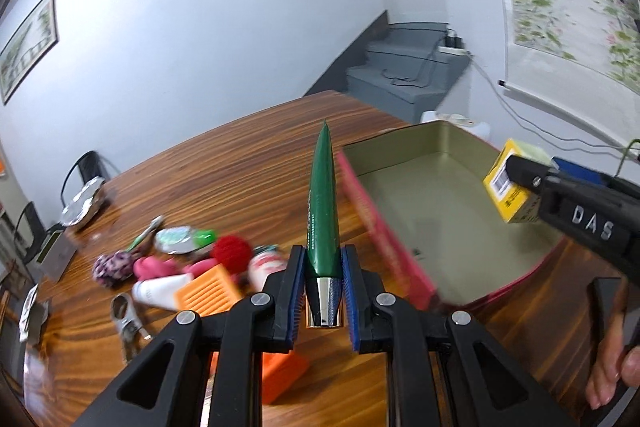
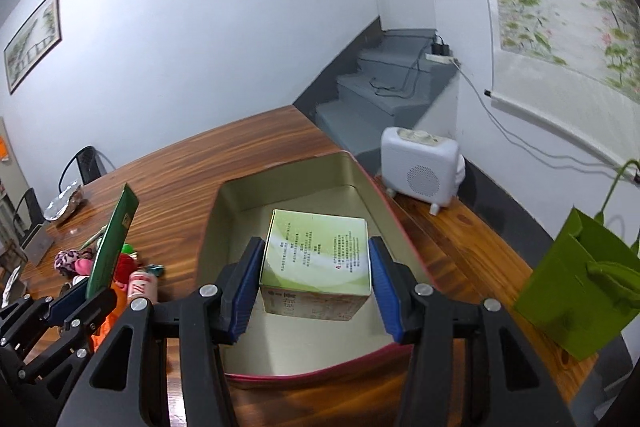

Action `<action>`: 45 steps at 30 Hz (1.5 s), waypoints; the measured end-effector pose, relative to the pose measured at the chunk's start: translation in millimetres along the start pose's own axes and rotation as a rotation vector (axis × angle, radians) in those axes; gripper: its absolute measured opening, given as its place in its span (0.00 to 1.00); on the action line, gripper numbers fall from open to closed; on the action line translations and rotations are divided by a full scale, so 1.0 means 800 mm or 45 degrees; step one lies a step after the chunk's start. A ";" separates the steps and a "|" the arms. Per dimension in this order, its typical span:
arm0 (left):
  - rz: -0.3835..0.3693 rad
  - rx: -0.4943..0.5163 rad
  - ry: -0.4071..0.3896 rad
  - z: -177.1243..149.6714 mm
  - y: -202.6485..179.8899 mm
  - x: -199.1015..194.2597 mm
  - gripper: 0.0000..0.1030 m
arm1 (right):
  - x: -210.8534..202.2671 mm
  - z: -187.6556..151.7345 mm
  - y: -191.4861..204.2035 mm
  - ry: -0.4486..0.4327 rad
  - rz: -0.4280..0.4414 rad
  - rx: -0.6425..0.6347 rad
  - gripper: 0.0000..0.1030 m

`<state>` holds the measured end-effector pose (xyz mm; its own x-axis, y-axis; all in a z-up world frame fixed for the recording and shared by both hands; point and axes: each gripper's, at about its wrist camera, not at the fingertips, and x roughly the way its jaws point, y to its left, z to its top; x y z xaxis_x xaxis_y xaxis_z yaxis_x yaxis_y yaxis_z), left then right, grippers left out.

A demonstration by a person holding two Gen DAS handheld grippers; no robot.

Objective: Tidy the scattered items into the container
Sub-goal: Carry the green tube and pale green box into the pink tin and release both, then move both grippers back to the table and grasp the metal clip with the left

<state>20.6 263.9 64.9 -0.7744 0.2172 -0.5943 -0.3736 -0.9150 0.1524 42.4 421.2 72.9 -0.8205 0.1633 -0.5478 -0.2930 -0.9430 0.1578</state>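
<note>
The left gripper point(image 1: 322, 291) is closed tight on a green tube point(image 1: 323, 203). Its blue pads point(image 1: 297, 291) press on both sides of the tube near the shiny silver cap, and the pointed flat end of the tube sticks up and away from the camera. The tube is up above the wooden table point(image 1: 248, 163), just to the left of the tin box point(image 1: 424, 187). The tin box is open, pink on the outside and gold on the inside. The right gripper point(image 2: 314, 291) is closed on a small box point(image 2: 316, 263) with a green and white top and a yellow side. Its blue pads point(image 2: 248, 287) touch the left and right sides of the small box. From the right wrist view the small box is over the inside of the tin box, but I cannot tell if it touches the bottom. From the left wrist view it looks lifted over the right part of the tin. To the left of the tin box, a pile of little things lies on the table: a red fuzzy ball point(image 1: 231, 253), an orange ridged piece point(image 1: 208, 293), a white tube point(image 1: 160, 291), a pink thing point(image 1: 154, 267) and a spotted scrunchie point(image 1: 113, 267). On the far right of the table stand a green paper bag point(image 2: 580, 287) and a small white heater point(image 2: 420, 167).
</note>
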 end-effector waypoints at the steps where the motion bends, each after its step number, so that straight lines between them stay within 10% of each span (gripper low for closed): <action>1: -0.013 0.005 -0.001 0.004 -0.005 0.002 0.19 | 0.000 0.000 -0.005 0.002 -0.004 0.005 0.54; 21: -0.286 0.006 0.057 0.031 -0.044 0.050 0.19 | 0.012 0.004 -0.030 -0.041 -0.082 0.056 0.56; 25: -0.305 -0.035 0.028 0.031 -0.036 0.043 0.92 | 0.014 0.004 -0.033 -0.033 -0.053 0.074 0.58; 45: -0.171 -0.141 0.016 0.017 0.021 0.025 0.92 | 0.017 -0.001 -0.021 -0.054 -0.035 0.046 0.66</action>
<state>-8.1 257.7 66.5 -0.7149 0.3362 -0.6131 -0.4138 -0.9102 -0.0166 37.0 439.2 62.2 -0.8320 0.2017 -0.5169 -0.3324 -0.9270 0.1734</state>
